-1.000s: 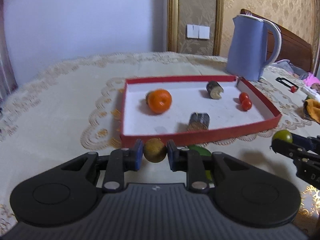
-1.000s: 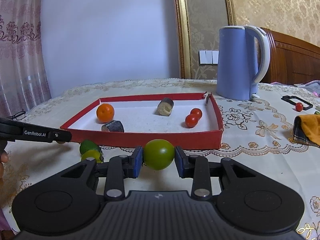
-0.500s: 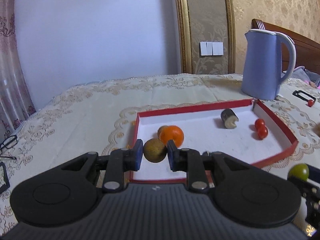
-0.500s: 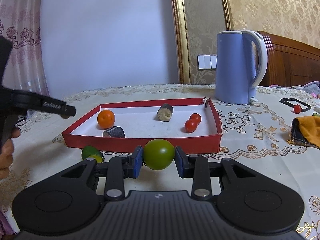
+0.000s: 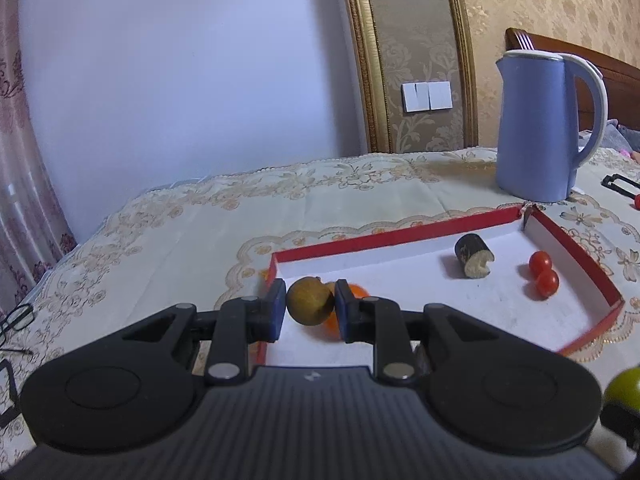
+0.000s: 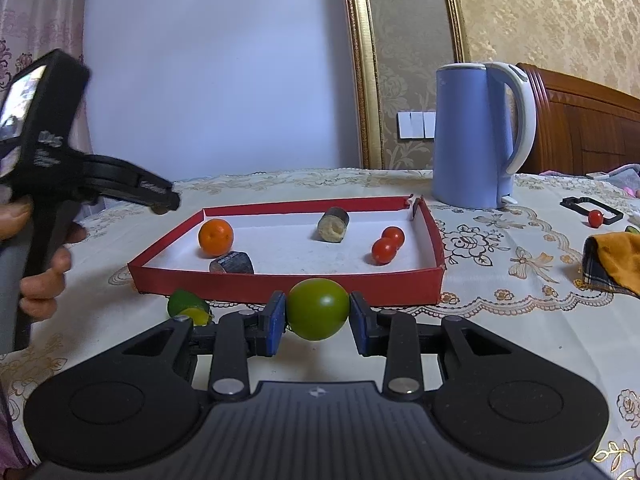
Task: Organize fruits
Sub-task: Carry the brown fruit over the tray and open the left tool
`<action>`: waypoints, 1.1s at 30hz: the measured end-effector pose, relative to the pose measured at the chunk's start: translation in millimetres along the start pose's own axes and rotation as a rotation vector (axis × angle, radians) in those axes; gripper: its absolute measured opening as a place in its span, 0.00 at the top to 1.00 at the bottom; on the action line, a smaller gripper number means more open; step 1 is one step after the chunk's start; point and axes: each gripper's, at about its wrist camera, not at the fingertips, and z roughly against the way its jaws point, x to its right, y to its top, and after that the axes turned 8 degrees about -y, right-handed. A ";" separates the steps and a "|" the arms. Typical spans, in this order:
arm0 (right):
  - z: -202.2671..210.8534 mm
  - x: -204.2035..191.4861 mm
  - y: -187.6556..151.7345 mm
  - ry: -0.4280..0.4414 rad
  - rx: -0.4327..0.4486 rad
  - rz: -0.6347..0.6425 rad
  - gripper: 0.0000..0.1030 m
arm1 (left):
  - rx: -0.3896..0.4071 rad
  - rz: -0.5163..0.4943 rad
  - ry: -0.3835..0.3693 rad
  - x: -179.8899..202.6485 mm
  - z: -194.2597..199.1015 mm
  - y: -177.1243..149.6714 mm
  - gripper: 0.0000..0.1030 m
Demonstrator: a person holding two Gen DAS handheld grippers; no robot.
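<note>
My left gripper (image 5: pixel 310 306) is shut on a small brown round fruit (image 5: pixel 310 301) and holds it above the near left corner of the red tray (image 5: pixel 400 234). In the right wrist view the left gripper (image 6: pixel 160 206) hangs left of the tray (image 6: pixel 288 286). My right gripper (image 6: pixel 318 314) is shut on a green round fruit (image 6: pixel 318 309) just in front of the tray's near wall. In the tray lie an orange (image 6: pixel 215 237), two cherry tomatoes (image 6: pixel 385 250) and two dark cut pieces (image 6: pixel 333 225).
A blue kettle (image 6: pixel 476 136) stands behind the tray's right corner. A green and yellow fruit (image 6: pixel 188 307) lies on the cloth before the tray's left end. An orange cloth (image 6: pixel 612 256) and a lone cherry tomato (image 6: pixel 595 218) lie at the right. Glasses (image 5: pixel 16 320) lie at the far left.
My left gripper has risen and moved forward over the tray's near left corner with the brown fruit. My right gripper has barely moved and keeps the green fruit.
</note>
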 end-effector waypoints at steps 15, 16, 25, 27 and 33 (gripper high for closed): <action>1.6 5.8 -1.3 -0.004 -0.004 -0.001 0.67 | -0.058 -0.037 -0.014 24.4 -50.8 23.4 0.76; 1.6 6.5 -1.3 -0.004 -0.003 -0.002 0.67 | -0.056 -0.038 -0.011 25.7 -52.3 23.8 0.76; 0.2 6.6 -2.9 -0.005 -0.006 -0.003 0.67 | -0.044 -0.025 0.004 26.2 -44.1 24.2 0.44; 0.1 6.5 -2.6 -0.004 -0.005 -0.003 0.67 | -0.032 -0.014 0.017 21.1 -34.8 20.9 0.41; -0.8 8.5 -0.4 -0.012 0.003 -0.002 0.67 | 0.050 0.084 0.069 -7.4 13.7 -1.9 0.08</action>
